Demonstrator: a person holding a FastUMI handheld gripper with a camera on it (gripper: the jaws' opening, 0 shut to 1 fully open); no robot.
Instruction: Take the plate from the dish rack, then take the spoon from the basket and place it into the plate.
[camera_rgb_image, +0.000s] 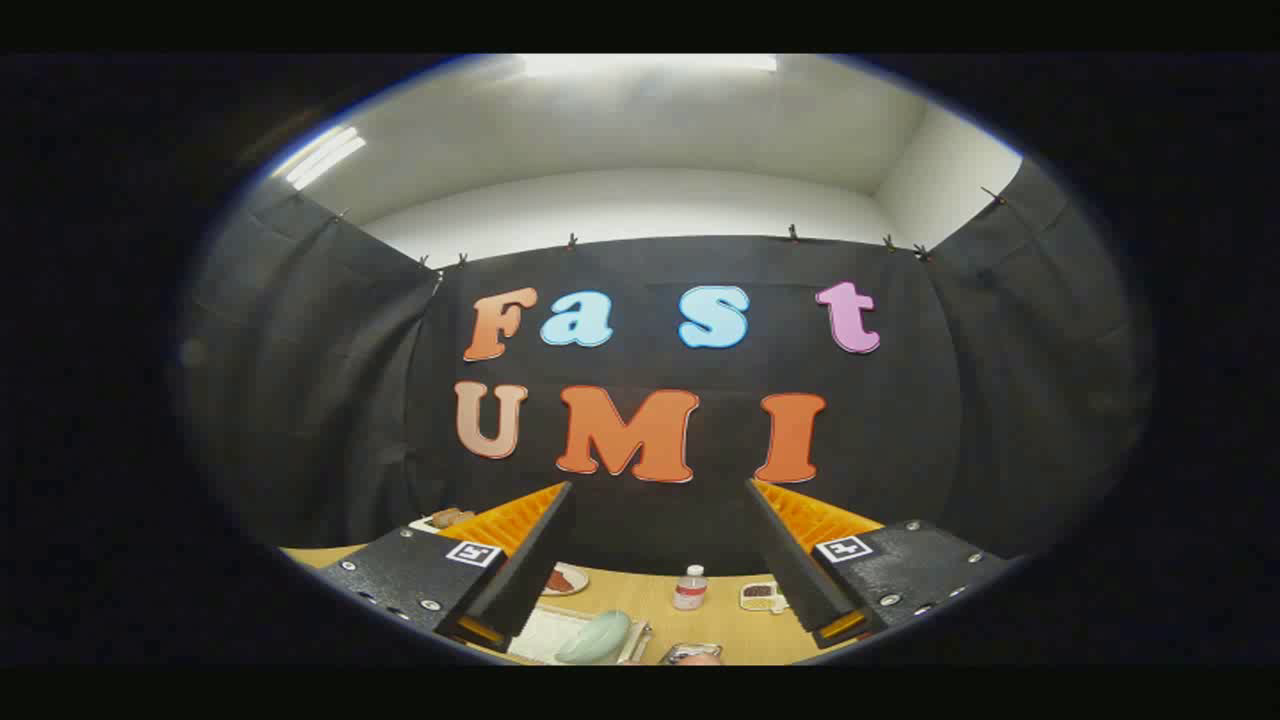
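Bench (650, 600): wood top, low between and beyond fingers.
Hand-held gripper (660, 560): fingers spread wide, nothing between them, held high and aimed at booth wall, well above bench.
Rack (545, 630): pale tray just ahead of left finger; holds pale green plate (595, 636), leaning.
Small dish (565, 579): brown food inside, beyond rack.
Bottle (690, 587): upright, mid-bench.
Small tray (762, 596): dark contents, beside right finger.
Basket, spoon: cannot tell.
Risk, judged: descent from this height may clip bottle or skew plate in rack.
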